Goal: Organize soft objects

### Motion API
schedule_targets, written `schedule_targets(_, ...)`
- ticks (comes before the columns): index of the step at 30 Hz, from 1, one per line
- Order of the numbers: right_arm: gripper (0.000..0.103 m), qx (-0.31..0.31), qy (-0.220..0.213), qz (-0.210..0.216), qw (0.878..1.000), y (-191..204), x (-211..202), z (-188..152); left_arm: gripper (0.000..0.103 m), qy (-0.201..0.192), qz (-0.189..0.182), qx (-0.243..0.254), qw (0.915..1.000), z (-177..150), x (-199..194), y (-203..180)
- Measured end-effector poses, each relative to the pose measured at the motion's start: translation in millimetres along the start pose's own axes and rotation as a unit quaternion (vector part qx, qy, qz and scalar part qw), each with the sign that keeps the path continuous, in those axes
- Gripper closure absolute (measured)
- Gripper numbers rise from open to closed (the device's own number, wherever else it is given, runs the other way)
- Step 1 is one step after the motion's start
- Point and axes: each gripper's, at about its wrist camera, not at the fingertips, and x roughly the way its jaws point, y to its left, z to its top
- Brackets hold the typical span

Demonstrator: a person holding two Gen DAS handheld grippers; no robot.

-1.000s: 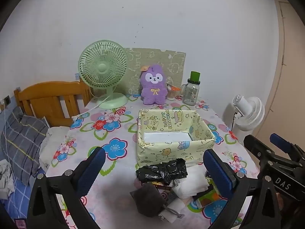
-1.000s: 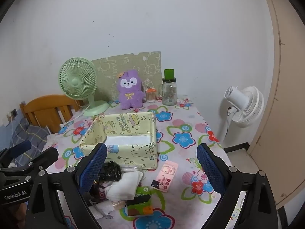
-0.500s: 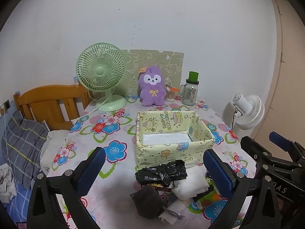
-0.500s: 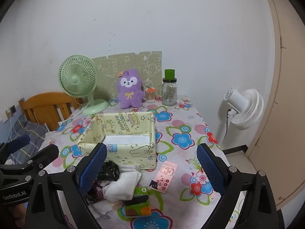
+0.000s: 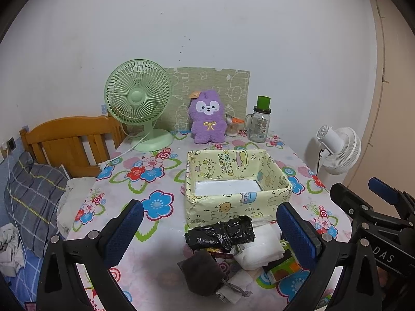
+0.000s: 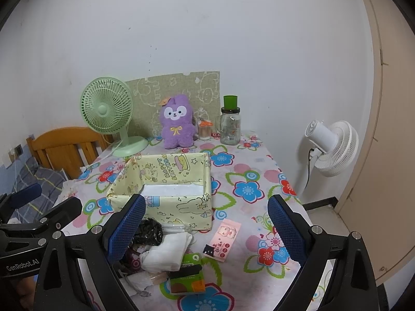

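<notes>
Left gripper [image 5: 207,229] and right gripper [image 6: 206,223] hover wide open and empty above a pile [image 5: 228,248] of soft items on the table [image 5: 145,181]. Just behind the pile, the yellow box [image 5: 234,181] shows only its white floor.

Both cameras have drawn back and risen slightly over the last second. In the left wrist view the yellow box [image 5: 234,181] and the pile in front of it sit a little higher in frame, and the right gripper [image 5: 373,204] shows further in at the right edge. In the right wrist view the left gripper [image 6: 39,207] has crept up and inward. Nothing on the table [image 6: 249,171] has moved.
</notes>
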Motion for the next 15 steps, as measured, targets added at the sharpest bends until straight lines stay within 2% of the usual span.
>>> schedule_targets(15, 0.006, -0.006, 0.0, 0.002, 1.0, 1.4, -2.8, 1.6, 0.0, 0.001, -0.002, 0.002, 1.0, -1.4, -0.6, -1.5)
